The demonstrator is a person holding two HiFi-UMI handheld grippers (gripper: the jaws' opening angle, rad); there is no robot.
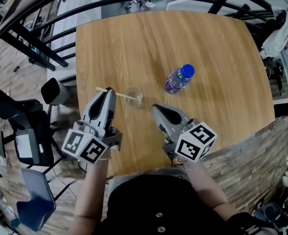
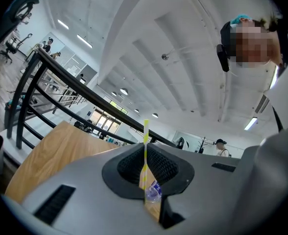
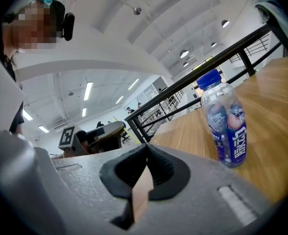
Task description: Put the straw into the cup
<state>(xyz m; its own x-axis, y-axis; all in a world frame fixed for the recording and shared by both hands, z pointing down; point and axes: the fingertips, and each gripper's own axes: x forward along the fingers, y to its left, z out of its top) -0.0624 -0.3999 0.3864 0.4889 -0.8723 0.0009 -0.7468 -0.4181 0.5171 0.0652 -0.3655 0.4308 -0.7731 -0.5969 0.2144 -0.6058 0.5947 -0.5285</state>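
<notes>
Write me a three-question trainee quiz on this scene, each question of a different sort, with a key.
1. Multiple choice: what is clamped between the jaws of the left gripper?
A) a spoon
B) the yellow-striped straw
C) nothing

2. Fill in: in the head view, the bottle with the blue cap stands to the ____ of the clear cup.

3. True or false: the right gripper is shut on the cup.

Key
1. B
2. right
3. False: its jaws are shut with nothing between them, and it is short of the cup.
</notes>
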